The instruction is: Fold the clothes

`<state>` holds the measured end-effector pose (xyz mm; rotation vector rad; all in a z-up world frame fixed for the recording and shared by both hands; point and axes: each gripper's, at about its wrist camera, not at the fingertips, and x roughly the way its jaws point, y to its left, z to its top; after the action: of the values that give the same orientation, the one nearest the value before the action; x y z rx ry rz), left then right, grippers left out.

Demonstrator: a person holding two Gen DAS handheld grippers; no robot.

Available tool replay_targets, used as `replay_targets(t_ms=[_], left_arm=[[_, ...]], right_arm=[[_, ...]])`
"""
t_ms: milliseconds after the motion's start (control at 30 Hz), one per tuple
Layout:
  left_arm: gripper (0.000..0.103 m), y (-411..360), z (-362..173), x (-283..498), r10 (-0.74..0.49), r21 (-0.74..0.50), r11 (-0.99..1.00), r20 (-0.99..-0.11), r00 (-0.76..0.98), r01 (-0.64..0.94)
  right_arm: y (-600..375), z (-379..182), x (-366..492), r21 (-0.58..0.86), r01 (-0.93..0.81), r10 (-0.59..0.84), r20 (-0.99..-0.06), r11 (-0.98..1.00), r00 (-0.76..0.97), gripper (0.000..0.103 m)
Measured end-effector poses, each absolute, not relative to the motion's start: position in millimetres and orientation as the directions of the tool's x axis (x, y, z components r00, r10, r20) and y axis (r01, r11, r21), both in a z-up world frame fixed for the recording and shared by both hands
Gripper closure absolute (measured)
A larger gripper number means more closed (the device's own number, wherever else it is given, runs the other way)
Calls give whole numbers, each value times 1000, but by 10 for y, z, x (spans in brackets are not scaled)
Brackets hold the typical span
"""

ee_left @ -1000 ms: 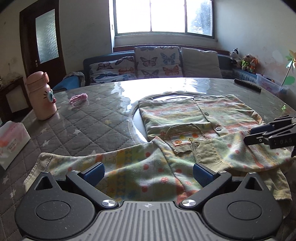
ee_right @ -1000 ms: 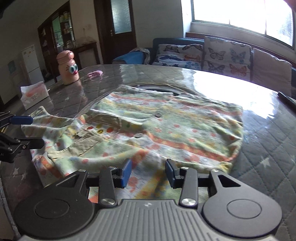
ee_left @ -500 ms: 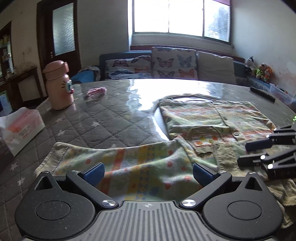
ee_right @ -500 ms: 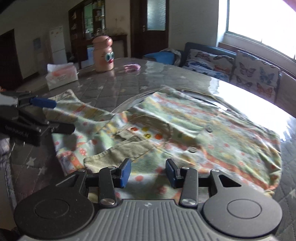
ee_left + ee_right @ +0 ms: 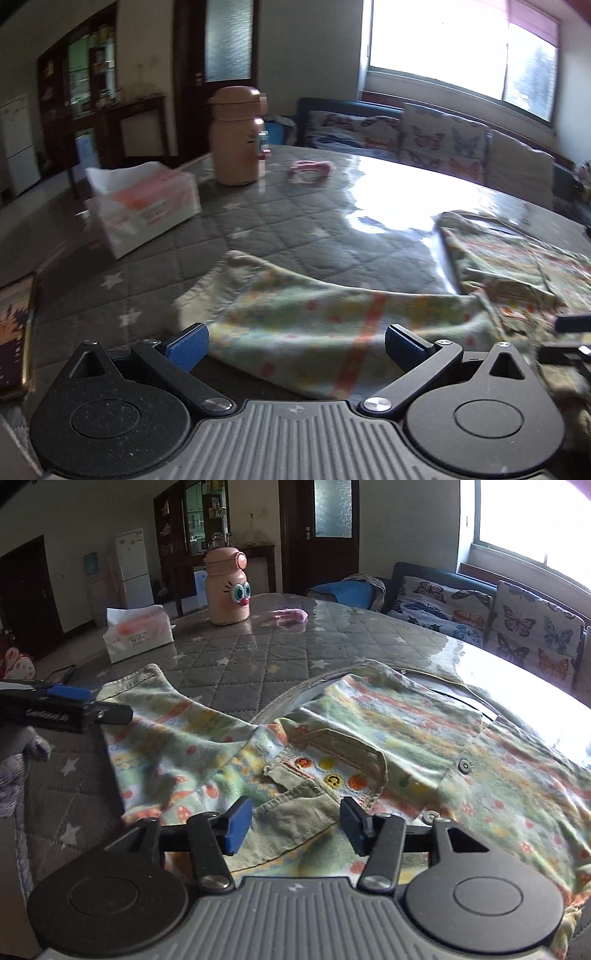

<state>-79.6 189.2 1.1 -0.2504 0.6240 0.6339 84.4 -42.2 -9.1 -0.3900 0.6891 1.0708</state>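
Note:
A small patterned child's shirt point(image 5: 424, 746) with an olive collar point(image 5: 295, 812) lies flat on the grey quilted table point(image 5: 280, 650). Its left sleeve point(image 5: 317, 321) stretches out toward the table's near-left side. My left gripper point(image 5: 295, 345) is open, its blue pads on either side of the sleeve, just above it. It also shows in the right wrist view point(image 5: 92, 705) beside the sleeve cuff. My right gripper point(image 5: 291, 823) is open over the collar. Its tips show at the right edge of the left wrist view point(image 5: 569, 332).
A tissue box point(image 5: 144, 206), a pink cartoon bottle point(image 5: 238, 136) and a small pink item point(image 5: 308, 170) stand on the far left of the table. A book point(image 5: 14, 332) lies at the near-left edge. A sofa with butterfly cushions point(image 5: 517, 624) is behind.
Both grippers have swung to the left. The left one now faces the outstretched sleeve, the right one has moved from the shirt's hem side to the collar and its jaws are wider apart.

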Motion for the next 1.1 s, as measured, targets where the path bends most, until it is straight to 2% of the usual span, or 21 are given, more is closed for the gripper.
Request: replay_targets(t_ms=[33, 167, 267, 367, 600, 733, 967, 1067, 1100], left_arm=[[0, 1935, 1, -819, 495, -31, 765, -610, 618, -643], [2, 2108, -18, -880, 545, -43, 706, -604, 582, -707], [3, 2234, -12, -925, 568, -64, 667, -600, 563, -742], [11, 2346, -8, -954, 573, -87, 639, -609, 549, -764], [50, 2461, -72, -951, 559, -108, 615, -639, 528, -781], [86, 2500, -82, -955, 564, -111, 615, -629, 535, -780], [86, 2525, -77, -899, 595, -70, 626, -601, 534, -777], [83, 2528, -86, -898, 590, -65, 627, -611, 528, -776], [75, 2517, -81, -914, 590, -66, 628, -610, 529, -776]], right_arm=[[-439, -80, 815, 30, -900, 668, -680, 436, 301, 37], [-500, -36, 694, 11, -910, 674, -675, 415, 299, 30], [-533, -16, 669, 12, -909, 677, -671, 416, 301, 29], [-549, -14, 665, 14, -907, 676, -671, 422, 304, 28], [-580, -56, 673, 21, -899, 667, -678, 436, 308, 28], [-606, -59, 673, 26, -896, 667, -678, 443, 311, 28], [-648, -45, 656, 33, -891, 669, -673, 454, 316, 28], [-654, -49, 665, 32, -888, 667, -673, 458, 320, 28], [-657, -49, 669, 33, -887, 666, -673, 461, 321, 28]])
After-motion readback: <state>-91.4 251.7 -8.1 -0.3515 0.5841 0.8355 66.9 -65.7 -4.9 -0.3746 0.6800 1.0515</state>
